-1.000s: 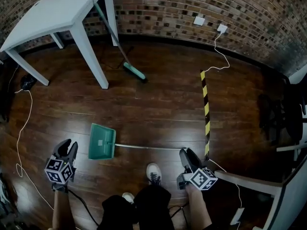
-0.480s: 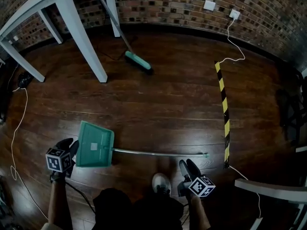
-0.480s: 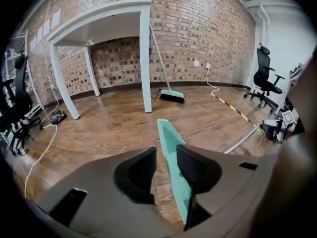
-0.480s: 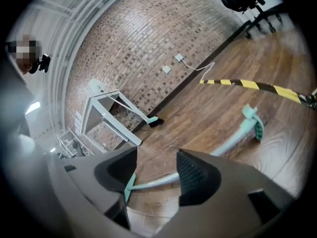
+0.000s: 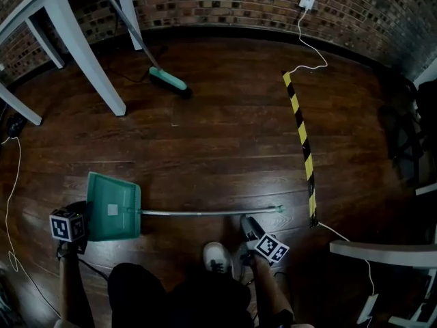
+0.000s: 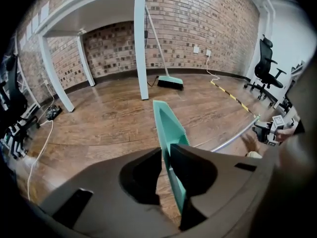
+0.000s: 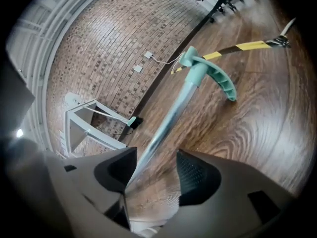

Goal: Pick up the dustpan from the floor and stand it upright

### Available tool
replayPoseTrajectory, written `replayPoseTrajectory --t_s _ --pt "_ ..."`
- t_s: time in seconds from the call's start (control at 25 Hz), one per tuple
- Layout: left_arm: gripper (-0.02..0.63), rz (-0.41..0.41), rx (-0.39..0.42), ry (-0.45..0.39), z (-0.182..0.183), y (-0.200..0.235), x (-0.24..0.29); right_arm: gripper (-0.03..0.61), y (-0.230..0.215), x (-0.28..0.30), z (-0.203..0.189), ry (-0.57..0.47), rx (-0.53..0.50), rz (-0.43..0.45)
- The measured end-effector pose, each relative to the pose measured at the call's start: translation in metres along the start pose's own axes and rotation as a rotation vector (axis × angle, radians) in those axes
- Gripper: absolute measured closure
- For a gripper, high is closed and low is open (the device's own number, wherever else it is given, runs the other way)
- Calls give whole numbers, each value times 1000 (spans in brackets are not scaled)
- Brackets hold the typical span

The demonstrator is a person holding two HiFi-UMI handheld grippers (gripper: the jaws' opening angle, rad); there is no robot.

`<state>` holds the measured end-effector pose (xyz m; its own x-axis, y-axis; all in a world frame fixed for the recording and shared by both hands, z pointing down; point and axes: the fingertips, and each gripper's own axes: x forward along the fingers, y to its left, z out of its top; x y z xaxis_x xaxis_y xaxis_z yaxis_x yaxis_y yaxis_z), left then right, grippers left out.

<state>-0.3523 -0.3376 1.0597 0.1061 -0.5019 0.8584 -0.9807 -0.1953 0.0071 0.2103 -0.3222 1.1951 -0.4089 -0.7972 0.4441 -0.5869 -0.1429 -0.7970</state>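
A teal dustpan [image 5: 113, 207] lies on the dark wood floor, its long metal handle [image 5: 205, 212] running right to a teal grip [image 5: 278, 208]. My left gripper [image 5: 83, 217] is at the pan's left edge. In the left gripper view its jaws [image 6: 166, 155] are closing, with the pan's thin side wall [image 6: 168, 128] pinched between the pads. My right gripper [image 5: 247, 223] is low beside the handle. In the right gripper view it [image 7: 156, 157] stands wide open with the metal handle [image 7: 168, 120] passing between the jaws, close to the left one; the teal grip [image 7: 210, 76] lies ahead.
A teal broom [image 5: 167, 80] leans by the white table's legs [image 5: 85, 57] at the back. A yellow-black strip [image 5: 300, 132] runs across the floor on the right. A white cable [image 5: 10, 183] trails at left. The person's shoe [image 5: 217, 257] stands between the grippers.
Both grippers have dropped to the floor. The left one has reached the pan's edge and narrowed its jaws round it; the right one has come down over the handle.
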Motion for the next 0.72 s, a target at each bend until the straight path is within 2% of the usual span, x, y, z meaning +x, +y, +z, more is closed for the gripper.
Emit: replayPoseTrajectory --t_s 0.12,0.4,0.48,0.6,0.72 --pt "551 -32 -7 16 3 -3 4 319 -12 10 14 -38 21 -10" --pt "558 -111 -36 18 5 -6 10 318 6 27 34 -77 -59 53" --pt "560 -122 -41 17 5 -7 11 429 3 28 37 -84 -57 37" --pt "558 -148 -41 22 6 -9 15 440 16 20 56 -141 -87 11" --pt "557 -189 -62 11 7 -13 23 443 58 -7 99 -253 -194 19"
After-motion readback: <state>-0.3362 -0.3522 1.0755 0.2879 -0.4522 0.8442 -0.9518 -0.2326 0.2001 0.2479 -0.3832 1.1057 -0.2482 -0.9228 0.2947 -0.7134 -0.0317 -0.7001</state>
